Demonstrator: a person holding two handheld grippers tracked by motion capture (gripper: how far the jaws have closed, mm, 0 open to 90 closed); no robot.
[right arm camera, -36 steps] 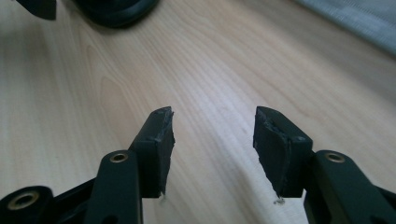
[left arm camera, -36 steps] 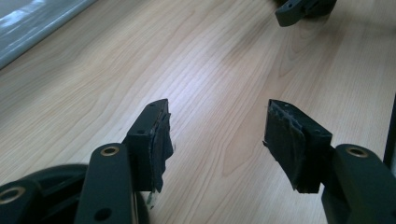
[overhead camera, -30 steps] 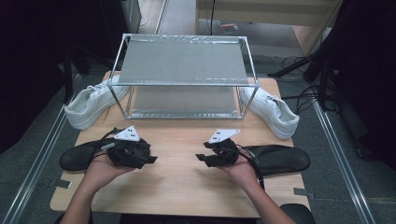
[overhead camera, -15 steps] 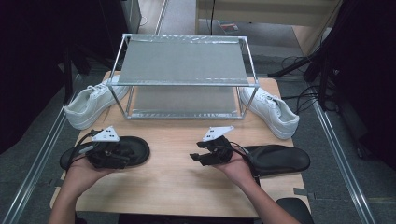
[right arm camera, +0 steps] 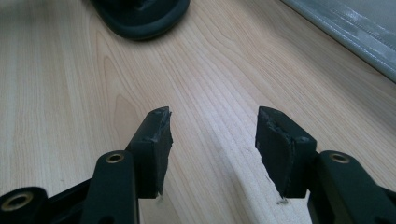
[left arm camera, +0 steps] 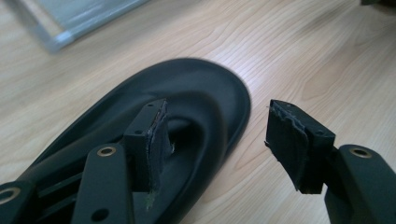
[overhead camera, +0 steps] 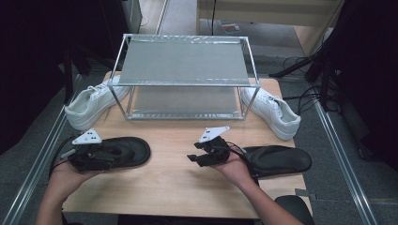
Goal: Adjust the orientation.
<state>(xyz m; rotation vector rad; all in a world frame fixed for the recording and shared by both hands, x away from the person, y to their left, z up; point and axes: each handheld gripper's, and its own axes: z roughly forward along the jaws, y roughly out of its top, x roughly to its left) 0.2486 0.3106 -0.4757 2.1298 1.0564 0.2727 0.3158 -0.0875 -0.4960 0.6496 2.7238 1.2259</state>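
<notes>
A black slip-on shoe (overhead camera: pixel 133 151) lies at the table's front left, and my left gripper (overhead camera: pixel 111 153) hovers over it, pointing right along its length. In the left gripper view the left gripper (left arm camera: pixel 219 122) is open: one jaw hangs over the black shoe's (left arm camera: pixel 201 98) footbed, the other over the wood beside its rim, and neither pad presses on it. My right gripper (overhead camera: pixel 195 157) is open above bare wood near the table's middle. A second black shoe (overhead camera: pixel 277 160) lies just behind the right hand. In the right gripper view the right gripper (right arm camera: pixel 212 120) has nothing between its jaws.
A two-tier metal rack (overhead camera: pixel 184 61) stands at the back centre of the wooden table (overhead camera: pixel 169 197). One white sneaker (overhead camera: pixel 91 105) lies left of it, another (overhead camera: pixel 274 110) to its right. The left black shoe's end (right arm camera: pixel 140 16) and the rack's base (right arm camera: pixel 355 32) show ahead of the right gripper.
My left hand has carried its gripper leftward from near the table's middle, along the left black shoe. The right hand has barely shifted, and both shoes lie where they were.
</notes>
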